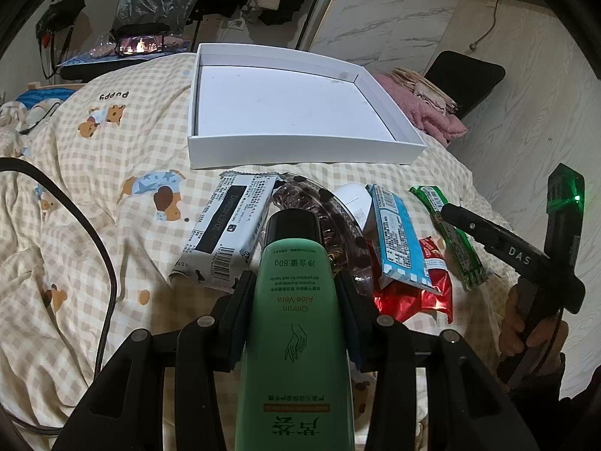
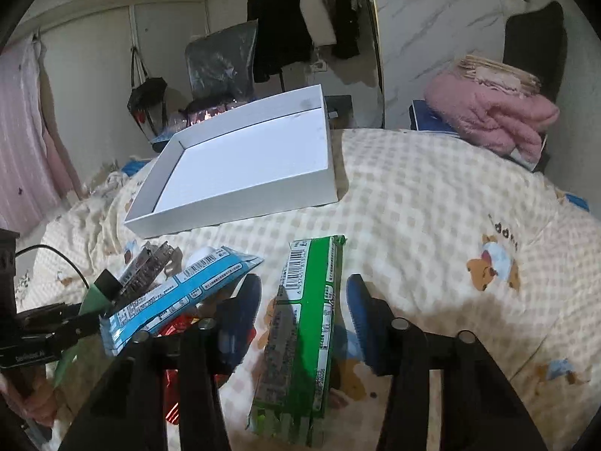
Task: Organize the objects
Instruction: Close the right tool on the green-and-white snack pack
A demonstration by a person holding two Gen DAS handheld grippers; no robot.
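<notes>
On the bed (image 1: 112, 143), over the checked bear-print quilt: left tongs (image 1: 295, 300) levelled forward and clamped on a green hand-cream tube (image 1: 296, 319), black cap pointing away toward the white tray (image 1: 300, 154) (label reading upside down). Tube gripped at mid-body, raised above the clutter. Directly beyond the cap: a clear patterned glass dish (image 1: 330, 218); to its left a black-and-white snack packet (image 1: 229, 229); to its right a blue snack packet (image 1: 398, 233) overlapping a red foil wrapper (image 1: 417, 297), with a white round object (image 1: 353, 199) behind. Further right, a green snack bar (image 1: 450, 236) lying flat.

Right tongs (image 2: 304, 300) spread wide, angled downward, one blue pad on either side of the green snack bar (image 2: 304, 327), neither seen touching it. Right-hand tool seen from the left wrist view at the frame's right edge, hand (image 1: 526, 323) wrapped round its handle. White tray (image 2: 240, 203) well beyond the packets, resting on the quilt.
</notes>
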